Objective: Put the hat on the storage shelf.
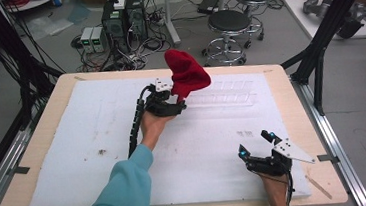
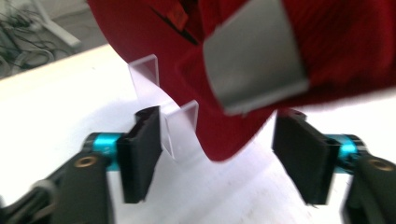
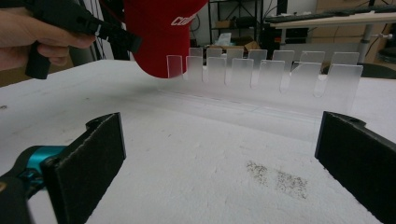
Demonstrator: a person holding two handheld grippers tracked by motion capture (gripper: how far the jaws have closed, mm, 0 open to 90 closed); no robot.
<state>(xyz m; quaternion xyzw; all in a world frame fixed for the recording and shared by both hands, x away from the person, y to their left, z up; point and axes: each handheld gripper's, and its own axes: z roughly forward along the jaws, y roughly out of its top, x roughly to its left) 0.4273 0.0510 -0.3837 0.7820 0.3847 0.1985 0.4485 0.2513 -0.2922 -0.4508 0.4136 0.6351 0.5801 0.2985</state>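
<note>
A red cap point(image 1: 187, 75) stands over the left end of a clear acrylic rack point(image 1: 230, 96) with several upright tabs. My left gripper point(image 1: 173, 101) sits just below the cap. In the left gripper view its black pads point(image 2: 142, 158) stand apart on either side of the cap's hanging edge point(image 2: 224, 135) without pressing it; a silver sticker point(image 2: 254, 70) shows on the cap. My right gripper point(image 1: 256, 143) rests near the table's front right, open, with nothing between its pads point(image 3: 88, 163). It faces the rack point(image 3: 261, 70) and the cap point(image 3: 161, 37).
A white foam sheet point(image 1: 74, 142) covers the wooden table point(image 1: 45, 105). Dark specks lie on the foam point(image 3: 275, 175). Stools point(image 1: 229, 23), computer boxes point(image 1: 123, 18) and cables stand on the floor beyond the far edge. Black frame posts point(image 1: 325, 35) flank the table.
</note>
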